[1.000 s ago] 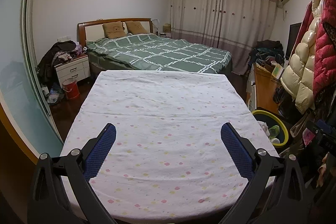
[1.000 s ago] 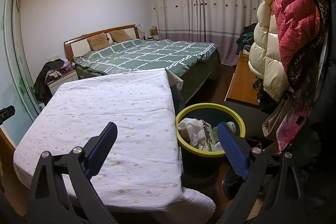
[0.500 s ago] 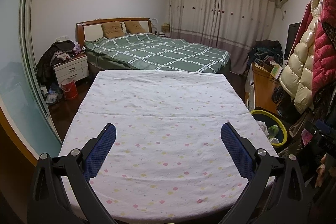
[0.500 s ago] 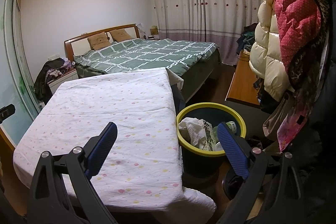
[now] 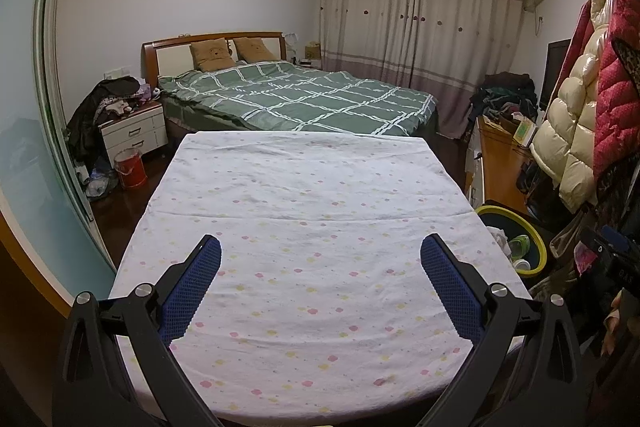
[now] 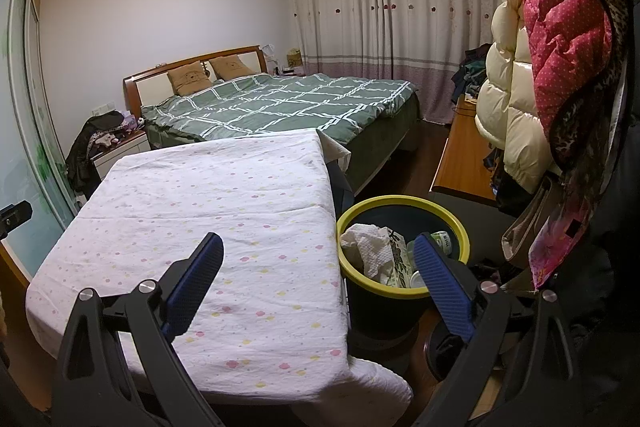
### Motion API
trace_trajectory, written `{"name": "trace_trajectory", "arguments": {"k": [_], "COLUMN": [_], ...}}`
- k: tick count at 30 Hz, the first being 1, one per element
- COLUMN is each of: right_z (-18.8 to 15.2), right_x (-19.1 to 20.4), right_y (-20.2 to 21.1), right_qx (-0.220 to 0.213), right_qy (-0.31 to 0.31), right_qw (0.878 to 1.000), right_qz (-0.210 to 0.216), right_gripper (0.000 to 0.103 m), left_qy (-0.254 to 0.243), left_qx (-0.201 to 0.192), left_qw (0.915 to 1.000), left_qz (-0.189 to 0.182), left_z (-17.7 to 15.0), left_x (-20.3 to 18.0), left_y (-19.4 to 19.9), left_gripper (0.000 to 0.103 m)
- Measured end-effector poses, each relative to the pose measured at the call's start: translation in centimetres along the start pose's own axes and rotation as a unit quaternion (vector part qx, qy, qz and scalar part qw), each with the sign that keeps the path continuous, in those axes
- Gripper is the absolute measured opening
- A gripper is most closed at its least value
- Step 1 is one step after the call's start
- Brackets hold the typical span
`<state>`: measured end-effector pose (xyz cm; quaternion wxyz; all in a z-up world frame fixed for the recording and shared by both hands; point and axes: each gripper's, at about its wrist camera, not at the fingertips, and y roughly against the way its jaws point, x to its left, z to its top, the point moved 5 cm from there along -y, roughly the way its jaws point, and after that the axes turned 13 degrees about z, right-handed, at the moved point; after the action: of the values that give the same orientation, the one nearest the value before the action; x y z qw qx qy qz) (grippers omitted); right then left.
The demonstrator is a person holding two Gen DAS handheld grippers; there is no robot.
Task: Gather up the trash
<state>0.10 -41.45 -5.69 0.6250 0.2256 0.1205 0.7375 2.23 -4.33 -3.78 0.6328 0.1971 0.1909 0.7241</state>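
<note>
Both hand-held grippers hang with jaws spread wide and nothing between them. The left hand-held gripper (image 5: 320, 267) hovers over the table (image 5: 312, 195), which is draped in a flower-dotted cloth. The right hand-held gripper (image 6: 318, 267) sits above the table's right edge, its right finger over the yellow-rimmed bin (image 6: 460, 223) just beside the table, which holds crumpled paper (image 6: 368, 247) and packaging.
</note>
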Motion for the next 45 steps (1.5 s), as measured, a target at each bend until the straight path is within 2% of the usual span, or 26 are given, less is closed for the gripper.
{"name": "trace_trajectory", "arguments": {"k": [36, 45], "right_z": [-0.06, -0.14], "right_x": [0.08, 0.09], "right_y": [-0.23, -0.33], "right_qx": [0.003, 0.003], "right_qy": [-0.001, -0.002], "right_qw": [1.000, 1.000], "right_qz": [0.000, 0.002], "right_gripper": [0.091, 0.091], "left_qy": [0.004, 0.002], "left_qx": [0.002, -0.001], "left_qw": [1.0000, 0.9998], "left_qz": [-0.003, -0.018], "left_z": [-0.33, -0.02], "left_x": [-0.56, -0.91], "left_y": [-0.26, -0.61], "left_gripper": [0.098, 0.098]}}
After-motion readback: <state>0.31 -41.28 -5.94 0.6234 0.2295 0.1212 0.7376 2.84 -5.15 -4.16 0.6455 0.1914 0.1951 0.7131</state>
